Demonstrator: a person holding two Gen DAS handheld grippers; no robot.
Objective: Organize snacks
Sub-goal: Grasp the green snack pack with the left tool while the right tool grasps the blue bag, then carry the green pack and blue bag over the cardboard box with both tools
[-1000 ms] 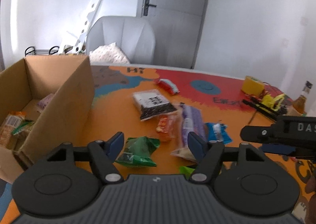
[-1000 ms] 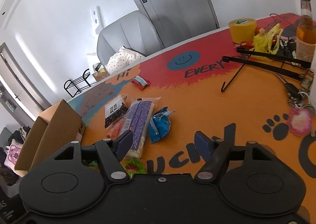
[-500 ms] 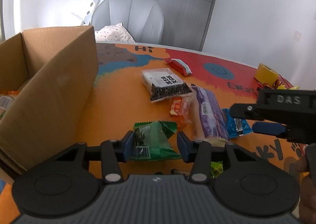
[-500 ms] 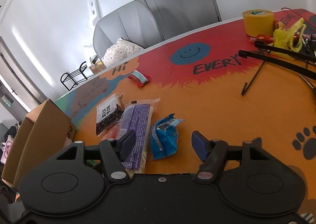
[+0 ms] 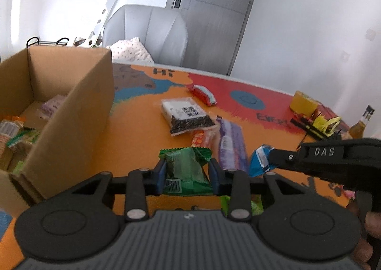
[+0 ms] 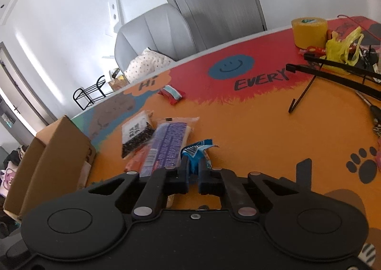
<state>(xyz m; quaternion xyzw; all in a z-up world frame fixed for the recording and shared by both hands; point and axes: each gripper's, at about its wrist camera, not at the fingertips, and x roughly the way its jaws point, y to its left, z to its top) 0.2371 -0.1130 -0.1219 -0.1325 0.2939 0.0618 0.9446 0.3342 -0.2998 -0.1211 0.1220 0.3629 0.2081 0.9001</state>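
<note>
The green snack packet (image 5: pixel 183 158) sits crumpled between the blue pads of my left gripper (image 5: pixel 188 170), whose jaws are closing and press on both its sides. My right gripper (image 6: pixel 193 170) is shut on the blue packet (image 6: pixel 197 149); in the left wrist view this gripper (image 5: pixel 273 158) comes in from the right, pinching that blue packet (image 5: pixel 258 162). An open cardboard box (image 5: pixel 71 103) holding several snacks stands at the left. A purple packet (image 5: pixel 231 146), an orange packet (image 5: pixel 200 139), a black-and-white packet (image 5: pixel 188 115) and a red packet (image 5: pixel 202 93) lie on the orange table.
At the right end of the table are a yellow tape roll (image 6: pixel 309 32), a yellow bag (image 6: pixel 343 48), black rods (image 6: pixel 333 72) and a bottle (image 5: pixel 362 122). A grey chair (image 5: pixel 147 32) with a cushion stands behind the table. A light-green packet (image 5: pixel 240 205) lies under my left gripper.
The left jaws have narrowed from wide apart onto the green packet. The right jaws have gone from open around the blue packet to shut on it.
</note>
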